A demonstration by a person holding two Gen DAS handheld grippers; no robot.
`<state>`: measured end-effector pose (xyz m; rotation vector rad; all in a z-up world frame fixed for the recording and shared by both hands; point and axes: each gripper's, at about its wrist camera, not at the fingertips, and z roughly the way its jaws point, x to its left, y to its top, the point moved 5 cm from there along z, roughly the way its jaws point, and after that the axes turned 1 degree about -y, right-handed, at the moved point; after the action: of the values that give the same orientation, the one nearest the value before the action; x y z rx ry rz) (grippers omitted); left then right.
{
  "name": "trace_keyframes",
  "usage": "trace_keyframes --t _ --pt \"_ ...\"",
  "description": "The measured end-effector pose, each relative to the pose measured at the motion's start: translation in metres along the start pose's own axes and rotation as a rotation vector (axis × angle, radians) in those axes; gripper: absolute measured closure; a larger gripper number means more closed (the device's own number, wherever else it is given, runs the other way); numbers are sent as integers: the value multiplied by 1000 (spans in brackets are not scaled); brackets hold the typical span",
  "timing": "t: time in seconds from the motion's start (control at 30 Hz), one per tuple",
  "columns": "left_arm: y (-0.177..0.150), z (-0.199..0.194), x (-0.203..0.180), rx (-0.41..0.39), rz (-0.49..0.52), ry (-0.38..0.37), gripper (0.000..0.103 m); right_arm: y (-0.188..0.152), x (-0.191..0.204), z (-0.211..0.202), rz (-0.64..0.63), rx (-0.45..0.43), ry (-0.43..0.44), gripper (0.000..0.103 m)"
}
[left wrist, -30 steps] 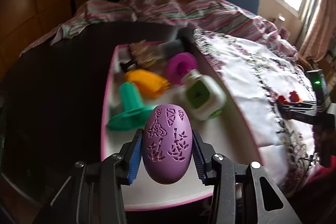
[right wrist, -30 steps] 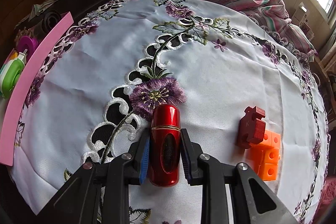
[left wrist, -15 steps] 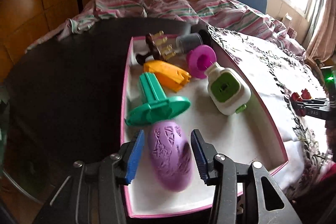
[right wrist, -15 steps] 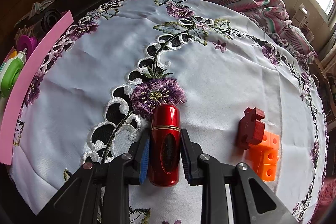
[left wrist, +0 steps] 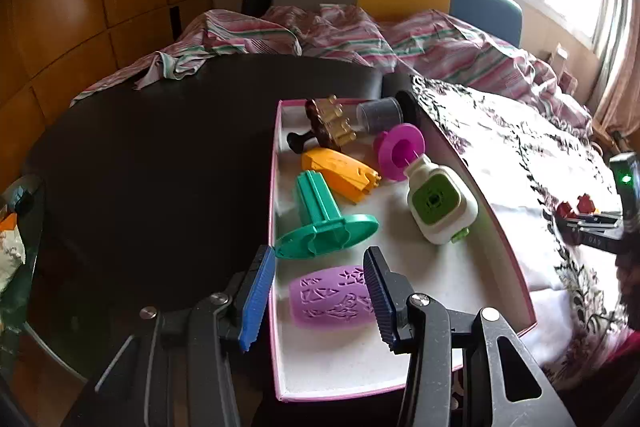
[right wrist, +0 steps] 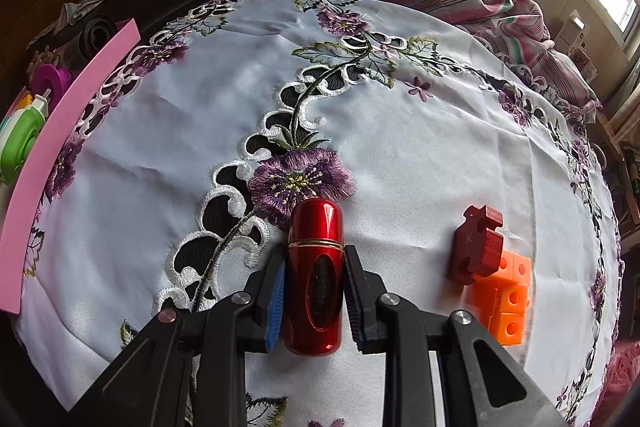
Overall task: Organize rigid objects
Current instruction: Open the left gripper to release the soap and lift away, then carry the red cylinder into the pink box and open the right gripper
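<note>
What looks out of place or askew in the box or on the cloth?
Nothing is spilled or broken. In the pink-rimmed box, the green flanged spool lies tipped over, and the purple patterned egg lies sideways between the open left gripper pads.

Left view: close behind the left claw [left wrist: 320, 297], angled down over the near end of the pink tray [left wrist: 500, 227], bed and window beyond. Right view: close behind the right claw [right wrist: 314, 291], tilted steeply onto the embroidered cloth [right wrist: 400, 131]. Shared: the tray's pink wall [right wrist: 60, 131] far left of the right claw, and the cloth [left wrist: 520, 163] right of the left claw.
</note>
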<state>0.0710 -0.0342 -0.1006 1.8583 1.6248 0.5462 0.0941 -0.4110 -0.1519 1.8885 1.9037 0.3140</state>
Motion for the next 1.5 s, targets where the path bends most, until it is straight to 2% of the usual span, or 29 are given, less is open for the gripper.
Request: trace_keyframes --t 0.8,1.27,1.4,1.5 --pt "-3 -9 15 8 -52 12 56 1 0 1 3 12 -14 77" --pt "-8 -11 37 -3 -101 49 54 4 2 -2 66 54 -72 77" --pt "-11 -11 47 -2 -120 74 54 6 14 -15 80 42 -36 77" --pt "-12 -11 52 -2 -129 89 54 14 34 -36 86 -15 34 77"
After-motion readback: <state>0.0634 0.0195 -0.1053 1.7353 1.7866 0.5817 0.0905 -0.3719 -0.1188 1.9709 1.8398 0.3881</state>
